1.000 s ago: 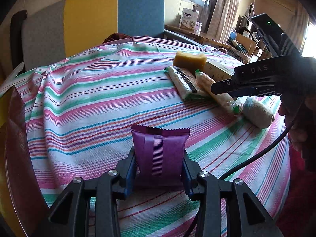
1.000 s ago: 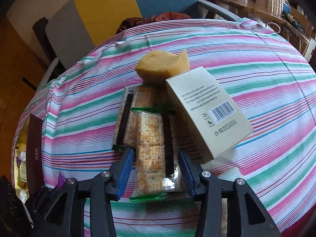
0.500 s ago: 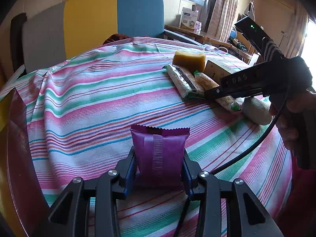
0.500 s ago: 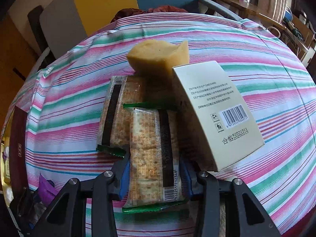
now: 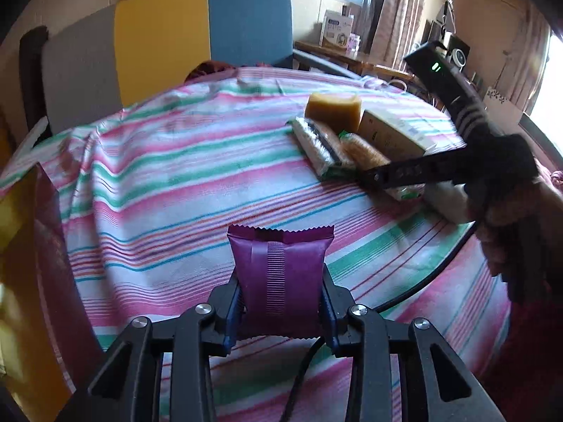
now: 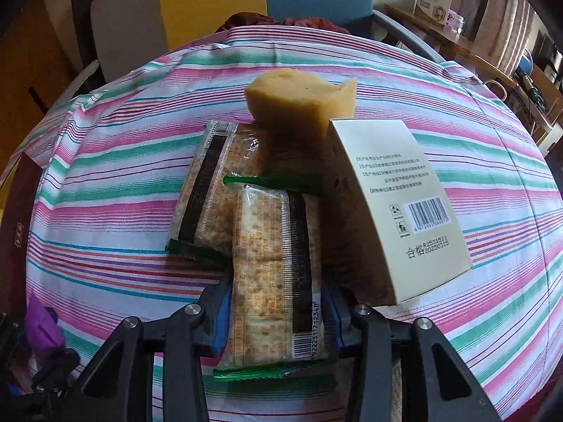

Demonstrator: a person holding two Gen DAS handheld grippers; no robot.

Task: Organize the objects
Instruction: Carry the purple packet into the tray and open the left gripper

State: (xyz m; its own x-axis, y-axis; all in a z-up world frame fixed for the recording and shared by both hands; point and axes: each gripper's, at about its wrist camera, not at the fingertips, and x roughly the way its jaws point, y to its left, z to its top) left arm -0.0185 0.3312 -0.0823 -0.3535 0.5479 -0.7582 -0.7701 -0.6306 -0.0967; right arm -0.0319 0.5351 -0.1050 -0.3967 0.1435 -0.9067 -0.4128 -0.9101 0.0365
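Note:
My left gripper [image 5: 281,307] is shut on a purple snack packet [image 5: 279,277], held above the striped tablecloth [image 5: 176,176]. My right gripper [image 6: 276,307] is shut on a clear cracker packet [image 6: 274,274] with a green end, which lies on the cloth. A second cracker packet [image 6: 218,190] lies to its left, a beige box [image 6: 404,204] to its right, and a yellow sponge-like block [image 6: 299,98] behind. In the left wrist view the right gripper [image 5: 373,176] sits at that pile at the right.
A dark red box [image 5: 38,246] stands at the left table edge. A chair with grey, yellow and blue panels [image 5: 169,35] stands behind the table. A white roll-shaped thing [image 5: 447,200] lies by the right hand. Shelves and boxes fill the far right.
My right gripper has moved forward around the near cracker packet and closed on it. My left gripper still holds the purple packet and has barely moved.

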